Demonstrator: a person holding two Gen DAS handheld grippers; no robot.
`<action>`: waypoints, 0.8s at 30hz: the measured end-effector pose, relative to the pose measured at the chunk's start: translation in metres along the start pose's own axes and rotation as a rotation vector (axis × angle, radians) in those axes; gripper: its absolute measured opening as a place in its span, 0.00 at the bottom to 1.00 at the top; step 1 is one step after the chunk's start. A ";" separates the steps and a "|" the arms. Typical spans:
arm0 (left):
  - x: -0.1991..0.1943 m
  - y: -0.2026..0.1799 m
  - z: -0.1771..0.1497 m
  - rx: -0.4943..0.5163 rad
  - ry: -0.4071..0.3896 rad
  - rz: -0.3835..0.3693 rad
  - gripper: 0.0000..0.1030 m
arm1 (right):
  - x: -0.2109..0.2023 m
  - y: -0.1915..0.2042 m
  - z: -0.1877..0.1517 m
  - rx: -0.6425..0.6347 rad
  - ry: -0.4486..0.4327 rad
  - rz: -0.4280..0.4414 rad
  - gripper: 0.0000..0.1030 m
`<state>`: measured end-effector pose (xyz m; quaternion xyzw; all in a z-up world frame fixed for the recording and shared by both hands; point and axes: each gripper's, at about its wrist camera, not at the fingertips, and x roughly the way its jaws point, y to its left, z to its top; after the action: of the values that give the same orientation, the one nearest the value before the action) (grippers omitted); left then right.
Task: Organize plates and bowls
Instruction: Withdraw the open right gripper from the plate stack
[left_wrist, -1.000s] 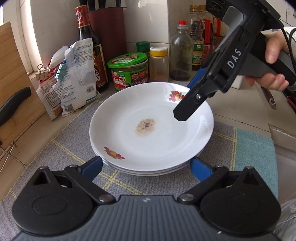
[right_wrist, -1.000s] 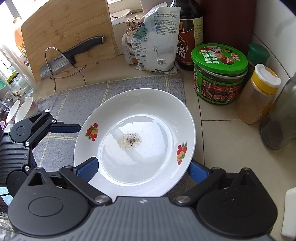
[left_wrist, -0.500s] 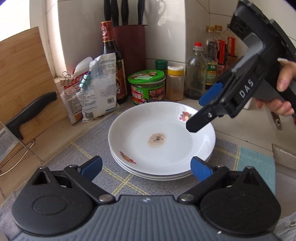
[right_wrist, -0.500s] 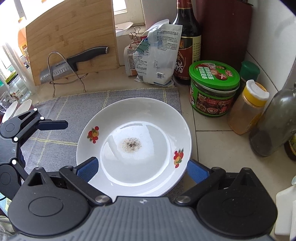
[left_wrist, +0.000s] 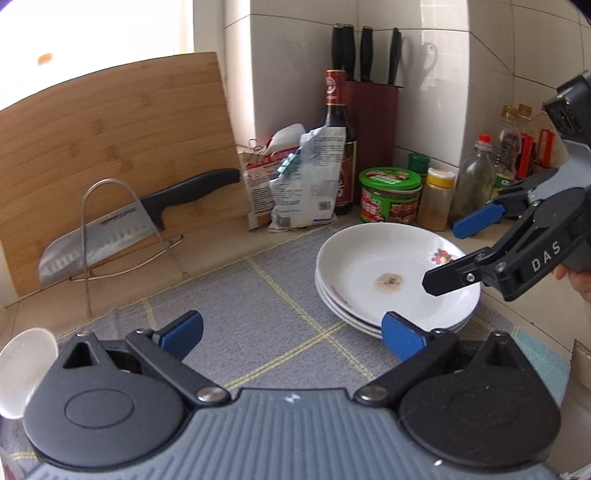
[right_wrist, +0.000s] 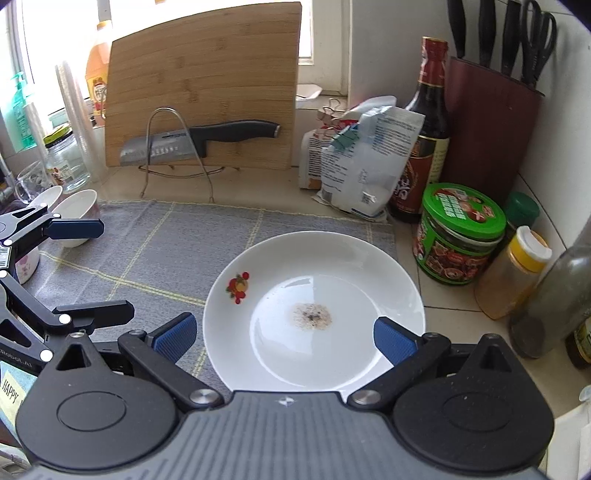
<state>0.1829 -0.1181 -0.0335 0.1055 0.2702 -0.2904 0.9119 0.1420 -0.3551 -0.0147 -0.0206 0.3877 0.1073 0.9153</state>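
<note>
Both pairs of fingers stand spread wide with nothing between them. The right gripper (right_wrist: 284, 338) hangs low over the near edge of the plate stack (right_wrist: 314, 306), its blue pads to either side of the top plate's near half, not touching it as far as I can tell. The left gripper (left_wrist: 291, 332) sits further from the stack, which lies ahead and to its right, with only its right pad close to the stack's rim.

The stack, seemingly three white plates with small fruit prints, rests on the grey checked mat (left_wrist: 258, 295), at the mat's end nearest the green-lidded jar (right_wrist: 461, 236). The top plate carries a brownish speckled stain at its centre. Two white bowls (right_wrist: 75, 216) sit at the mat's opposite end from the stack, well apart from it, with the left gripper's arm in front of them in the right wrist view. One bowl's rim shows at the lower left of the left wrist view.

Since the plates look already gathered, I judge the bowls are next. They lie away from the stack toward the left gripper's side, so the left hand is the nearer one. A plate is round, so no long axis matters; a bowl's rim would need pinching across its wall.
</note>
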 end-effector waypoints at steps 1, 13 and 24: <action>-0.004 0.002 -0.003 -0.008 0.003 0.020 0.99 | 0.001 0.004 0.001 -0.016 -0.004 0.015 1.00; -0.053 0.026 -0.016 -0.090 0.027 0.168 0.99 | 0.016 0.048 0.012 -0.142 -0.028 0.166 1.00; -0.077 0.083 -0.028 -0.108 0.023 0.168 0.99 | 0.036 0.110 0.022 -0.209 -0.017 0.153 1.00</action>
<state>0.1663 -0.0046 -0.0114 0.0819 0.2861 -0.1965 0.9342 0.1582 -0.2388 -0.0199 -0.0851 0.3669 0.2169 0.9006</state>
